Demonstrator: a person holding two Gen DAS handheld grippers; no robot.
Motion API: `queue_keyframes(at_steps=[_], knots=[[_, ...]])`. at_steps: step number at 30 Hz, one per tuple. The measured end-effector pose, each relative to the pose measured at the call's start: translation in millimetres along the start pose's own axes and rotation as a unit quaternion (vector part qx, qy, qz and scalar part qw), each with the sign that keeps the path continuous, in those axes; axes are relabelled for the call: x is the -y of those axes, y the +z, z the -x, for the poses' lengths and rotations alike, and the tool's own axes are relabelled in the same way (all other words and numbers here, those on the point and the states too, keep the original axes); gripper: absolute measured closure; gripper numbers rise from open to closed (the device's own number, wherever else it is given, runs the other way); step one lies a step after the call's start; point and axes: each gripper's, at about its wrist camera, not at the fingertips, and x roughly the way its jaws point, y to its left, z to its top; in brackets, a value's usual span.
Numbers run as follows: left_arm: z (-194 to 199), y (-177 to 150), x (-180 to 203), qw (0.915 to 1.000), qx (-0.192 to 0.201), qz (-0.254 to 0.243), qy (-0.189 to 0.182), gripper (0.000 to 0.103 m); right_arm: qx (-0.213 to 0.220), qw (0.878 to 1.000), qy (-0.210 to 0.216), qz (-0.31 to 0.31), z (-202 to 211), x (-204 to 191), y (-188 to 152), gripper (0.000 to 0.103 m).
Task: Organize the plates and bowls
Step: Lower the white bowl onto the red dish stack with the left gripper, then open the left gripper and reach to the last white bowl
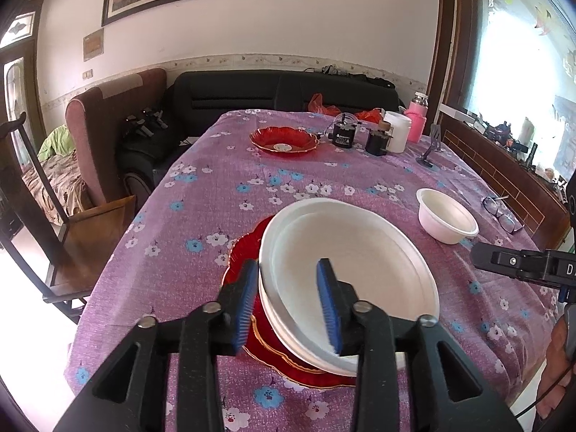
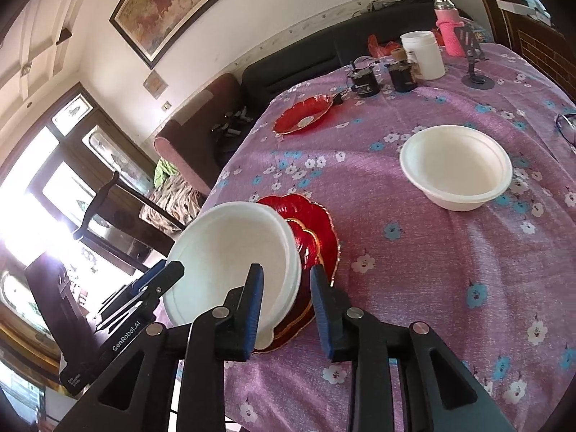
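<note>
The tabletop (image 1: 223, 194) is covered in purple cloth printed with white and blue flowers; the stacked plates (image 1: 345, 273) are plain white, as is the bowl (image 1: 446, 216); the scalloped dishes beneath (image 2: 316, 230) are seen in translucent red with gold rims, like the far dish (image 1: 284, 140); each claw (image 1: 291, 302) is black with blue pads (image 2: 253, 309); the flask (image 1: 417, 122) is pink.

The white plates (image 1: 345, 273) hide most of the red plates (image 1: 244, 262) beneath. The eyeglasses (image 2: 567, 126) are cut off by the right wrist picture's edge. Labels on the dark jars (image 1: 343, 133) are too small to read.
</note>
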Motion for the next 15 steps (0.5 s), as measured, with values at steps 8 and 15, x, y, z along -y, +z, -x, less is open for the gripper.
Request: queue_keyframes(at_steps=[8,15], knots=[[14,6,7,0.9999,0.013,-0.003,0.001,0.063,0.016,1.0,0.006,-0.023,15,18,2,0.072],[16,7,32,0.9995,0.007,-0.025,-0.017,0.063,0.028,0.999,0.008,-0.046,30,40,0,0.072]])
